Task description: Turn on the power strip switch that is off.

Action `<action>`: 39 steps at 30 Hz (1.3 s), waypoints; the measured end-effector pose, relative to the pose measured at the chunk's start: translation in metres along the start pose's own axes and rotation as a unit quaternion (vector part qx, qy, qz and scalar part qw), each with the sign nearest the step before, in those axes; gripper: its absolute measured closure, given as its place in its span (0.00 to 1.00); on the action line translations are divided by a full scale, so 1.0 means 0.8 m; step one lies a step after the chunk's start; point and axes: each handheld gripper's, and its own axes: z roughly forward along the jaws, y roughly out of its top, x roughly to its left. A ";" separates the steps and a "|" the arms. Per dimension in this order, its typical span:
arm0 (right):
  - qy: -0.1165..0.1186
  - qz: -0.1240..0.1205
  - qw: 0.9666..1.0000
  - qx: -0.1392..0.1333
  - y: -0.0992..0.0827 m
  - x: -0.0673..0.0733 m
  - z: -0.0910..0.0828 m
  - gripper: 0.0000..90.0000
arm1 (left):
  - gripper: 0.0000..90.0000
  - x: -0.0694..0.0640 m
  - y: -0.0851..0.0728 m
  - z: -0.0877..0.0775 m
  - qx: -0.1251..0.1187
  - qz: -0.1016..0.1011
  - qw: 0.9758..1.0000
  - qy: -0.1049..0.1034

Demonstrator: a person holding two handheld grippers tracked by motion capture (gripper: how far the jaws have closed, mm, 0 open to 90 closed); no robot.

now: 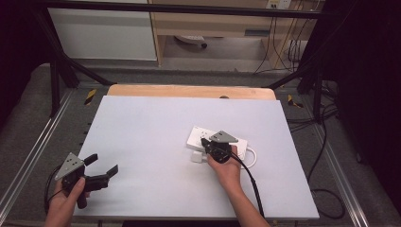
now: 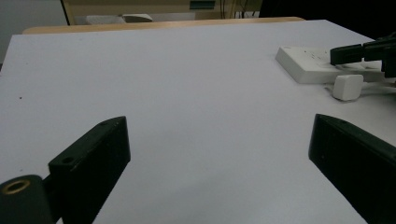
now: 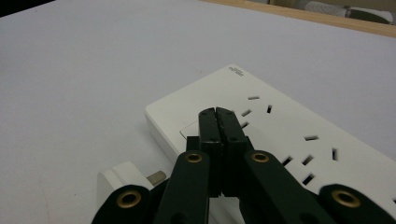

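Observation:
A white power strip (image 1: 196, 135) lies right of the table's middle, its sockets (image 3: 280, 126) facing up. A small white plug (image 1: 196, 157) lies loose on the table beside its near edge, metal pin showing (image 3: 126, 179). My right gripper (image 3: 216, 114) is shut with nothing between the jaws, and its tips rest over the strip's left end by a flat square panel (image 3: 187, 131). My left gripper (image 1: 102, 164) stands open near the table's front left, far from the strip (image 2: 303, 63) and plug (image 2: 348, 87). Its wide-apart jaws (image 2: 219, 140) hold nothing.
The white tabletop (image 1: 151, 127) sits on a wooden board (image 1: 189, 91) inside a black metal frame (image 1: 61, 71). A white cable (image 1: 253, 158) loops from the strip's right side. Black cables (image 1: 326, 142) trail on the floor at the right.

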 end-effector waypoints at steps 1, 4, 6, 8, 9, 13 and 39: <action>0.000 0.000 1.000 0.000 0.000 0.000 0.000 1.00 | 0.06 0.000 0.000 0.000 0.000 0.000 1.000 0.000; 0.000 0.000 1.000 0.000 0.000 0.000 0.000 1.00 | 0.06 0.000 0.000 0.000 0.000 0.000 1.000 0.000; 0.000 -0.001 1.000 0.000 0.000 0.000 0.000 1.00 | 0.06 0.000 0.000 0.000 0.000 0.000 1.000 0.000; 0.000 -0.001 1.000 0.000 0.000 0.000 0.000 1.00 | 0.06 0.000 0.000 0.000 0.000 0.000 1.000 0.000; 0.000 -0.001 1.000 0.000 0.000 0.000 0.000 1.00 | 0.06 0.000 0.000 0.000 0.000 0.000 1.000 0.000; 0.000 -0.003 1.000 -0.001 -0.001 0.000 0.000 1.00 | 0.06 0.000 0.000 0.000 0.001 0.000 1.000 0.000; 0.003 0.000 1.000 -0.005 -0.003 -0.001 0.000 1.00 | 0.06 -0.001 0.000 0.000 0.005 0.005 1.000 0.000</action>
